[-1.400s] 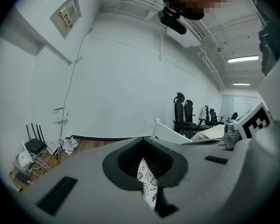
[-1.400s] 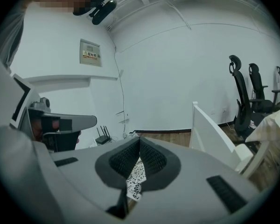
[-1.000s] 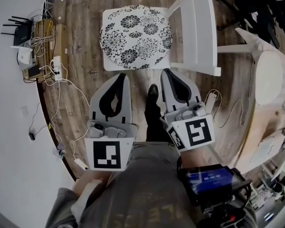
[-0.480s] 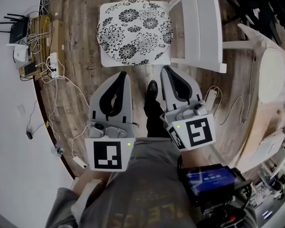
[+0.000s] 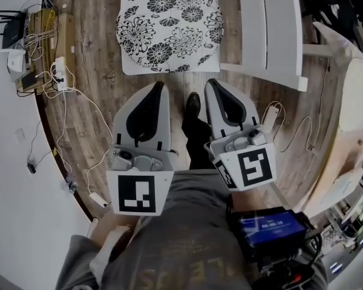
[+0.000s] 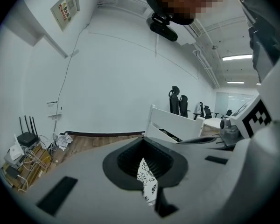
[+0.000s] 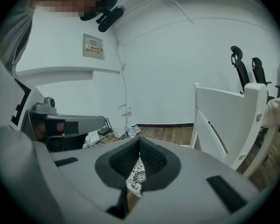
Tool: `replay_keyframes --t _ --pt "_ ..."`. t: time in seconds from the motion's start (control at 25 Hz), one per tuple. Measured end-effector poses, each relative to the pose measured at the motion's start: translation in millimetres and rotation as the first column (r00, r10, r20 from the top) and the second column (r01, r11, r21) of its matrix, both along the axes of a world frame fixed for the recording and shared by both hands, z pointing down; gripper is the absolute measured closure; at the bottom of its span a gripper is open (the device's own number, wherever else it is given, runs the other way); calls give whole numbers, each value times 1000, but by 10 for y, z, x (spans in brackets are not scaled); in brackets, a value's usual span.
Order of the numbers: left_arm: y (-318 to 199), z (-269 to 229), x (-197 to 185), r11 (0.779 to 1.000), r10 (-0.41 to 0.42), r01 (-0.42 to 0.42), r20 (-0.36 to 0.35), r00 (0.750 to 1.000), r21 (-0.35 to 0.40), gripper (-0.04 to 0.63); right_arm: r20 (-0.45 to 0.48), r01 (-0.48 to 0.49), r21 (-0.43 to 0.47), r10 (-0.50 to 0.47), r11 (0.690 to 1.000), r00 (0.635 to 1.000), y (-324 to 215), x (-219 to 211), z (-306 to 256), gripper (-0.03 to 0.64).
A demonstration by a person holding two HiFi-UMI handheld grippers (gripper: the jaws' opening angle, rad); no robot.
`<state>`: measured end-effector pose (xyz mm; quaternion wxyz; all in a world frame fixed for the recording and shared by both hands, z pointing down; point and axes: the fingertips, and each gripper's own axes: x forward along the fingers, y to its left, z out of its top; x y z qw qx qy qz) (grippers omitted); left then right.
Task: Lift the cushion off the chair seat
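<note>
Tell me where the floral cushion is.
Top centre of the head view: the cushion lies on the white chair, beyond the person's shoe.

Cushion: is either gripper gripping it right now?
No: the cushion lies flat on the white chair, and the left gripper and right gripper are short of it, jaws together.

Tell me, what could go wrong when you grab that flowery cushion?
The left tongs and right tongs are both shut and not at the cushion yet. Unless they open first, they may just shove it across the chair. Pinching only the near edge might let the cushion flop and slip out. A cord lies on the floor near the feet, so stepping closer could snag it.
</note>
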<state>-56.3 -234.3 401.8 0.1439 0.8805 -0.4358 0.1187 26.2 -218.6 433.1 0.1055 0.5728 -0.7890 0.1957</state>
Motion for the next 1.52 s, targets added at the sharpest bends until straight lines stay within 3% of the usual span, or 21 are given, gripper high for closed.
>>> replay_keyframes --t 0.8,1.52 --pt "19 832 80 1000 20 -19 12 1000 -5 589 7 15 -21 -15 1000 1000 -25 -32 894 609" --pt "-194 1876 87 999 40 -40 36 999 -17 589 10 -6 -55 7 998 1000 -195 -4 1992 609"
